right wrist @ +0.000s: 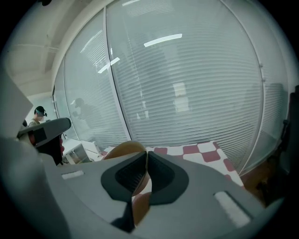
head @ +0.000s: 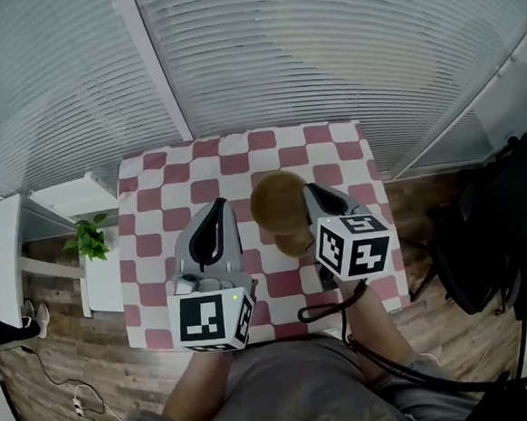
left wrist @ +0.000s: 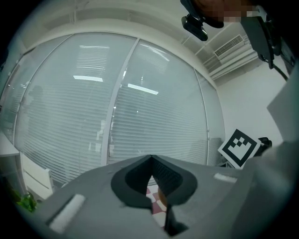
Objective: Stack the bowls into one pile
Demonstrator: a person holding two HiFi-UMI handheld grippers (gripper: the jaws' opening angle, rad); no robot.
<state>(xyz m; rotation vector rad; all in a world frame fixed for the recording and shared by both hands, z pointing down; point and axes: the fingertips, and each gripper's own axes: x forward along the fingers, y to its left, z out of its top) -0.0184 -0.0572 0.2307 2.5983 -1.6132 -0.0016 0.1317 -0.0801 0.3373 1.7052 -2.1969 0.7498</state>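
Only right gripper view | right gripper (right wrist: 147,153) pinches bowl (right wrist: 122,148) rim | left gripper (left wrist: 151,158) closed

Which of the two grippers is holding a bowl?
The right gripper: its jaws pinch the rim of the brown bowl. The left gripper is shut on nothing.

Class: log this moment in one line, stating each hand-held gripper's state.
left hand-held gripper: shut, empty | right hand-held gripper: shut on brown bowl rim | brown bowl: over checked table, right of middle
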